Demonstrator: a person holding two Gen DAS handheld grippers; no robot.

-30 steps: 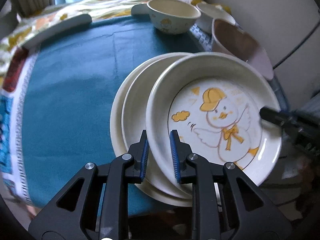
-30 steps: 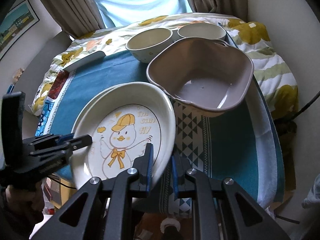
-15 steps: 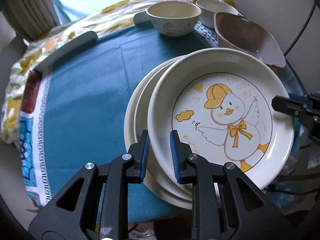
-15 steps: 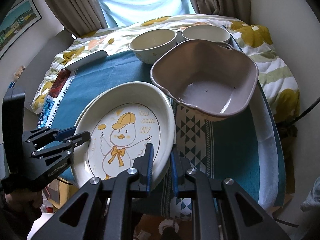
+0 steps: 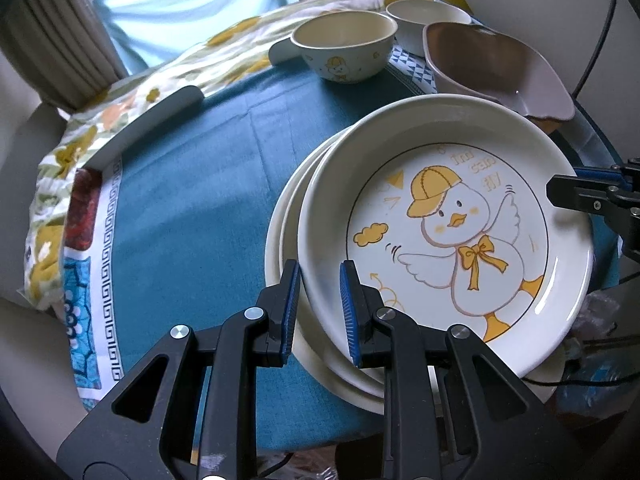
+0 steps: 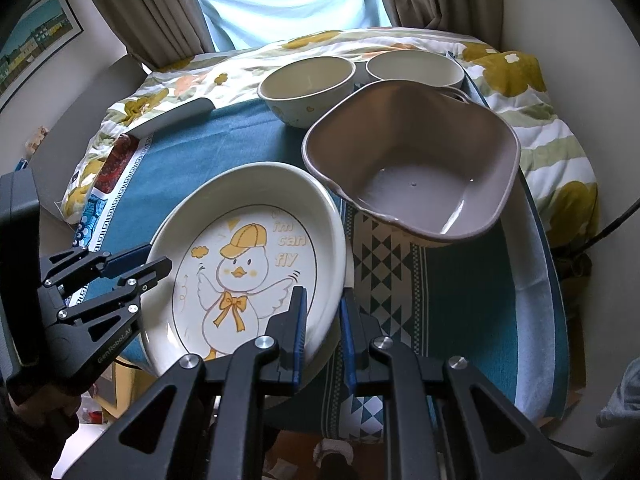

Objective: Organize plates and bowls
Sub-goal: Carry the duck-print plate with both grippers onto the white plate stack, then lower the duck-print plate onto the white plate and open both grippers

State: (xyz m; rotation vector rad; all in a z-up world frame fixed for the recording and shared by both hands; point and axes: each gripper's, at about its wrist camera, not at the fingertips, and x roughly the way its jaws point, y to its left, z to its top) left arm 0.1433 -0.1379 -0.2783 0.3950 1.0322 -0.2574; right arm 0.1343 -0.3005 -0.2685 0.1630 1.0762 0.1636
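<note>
A white duck plate [image 5: 448, 236] is held over two stacked white plates [image 5: 280, 240] at the near edge of the blue cloth. My left gripper [image 5: 319, 300] is shut on the duck plate's left rim. My right gripper [image 6: 323, 322] is shut on its right rim [image 6: 332, 280]; the duck plate also shows in the right wrist view [image 6: 248, 256]. The right gripper's fingers [image 5: 580, 196] show at the plate's right edge in the left wrist view. The left gripper [image 6: 132, 268] shows at the plate's left in the right wrist view.
A taupe square bowl [image 6: 416, 184] stands right of the plates. A cream duck bowl [image 5: 344, 48] and a white bowl [image 5: 424, 16] stand at the back. A grey flat bar [image 5: 148, 124] lies on the cloth's far left edge. A flowered quilt [image 6: 520, 80] covers the back.
Both grippers have lifted the duck plate and tilted it flatter, and both cameras have pulled up and back. The stacked plates below have stayed put.
</note>
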